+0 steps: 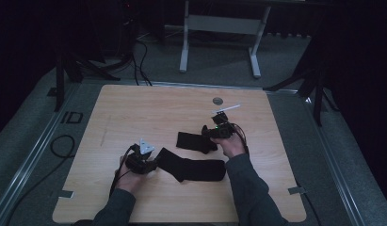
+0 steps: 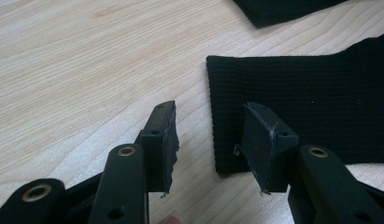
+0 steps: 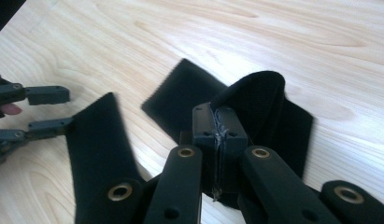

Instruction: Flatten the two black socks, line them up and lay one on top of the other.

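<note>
Two black socks lie on the wooden table [image 1: 134,108]. The nearer sock [image 1: 193,169] [image 2: 311,112] [image 3: 98,149] lies flat, its cuff toward my left gripper [image 1: 155,165] [image 2: 213,144]. That gripper is open, with the cuff's edge between its jaws and one pad [image 2: 266,144] over the fabric, not pressing. The farther sock [image 1: 193,140] [image 3: 273,107] is pinched at a raised fold by my right gripper [image 1: 211,136] [image 3: 220,130], which is shut on it; the rest of that sock lies on the table. The left gripper [image 3: 35,109] also shows at the left of the right gripper view.
A round grey grommet [image 1: 218,100] and a white strip [image 1: 230,108] sit on the far part of the table. Behind it stand a white desk frame [image 1: 184,42], dark stand legs [image 1: 316,89] and floor cables [image 1: 64,146]. The far sock's edge [image 2: 283,9] shows at the top of the left gripper view.
</note>
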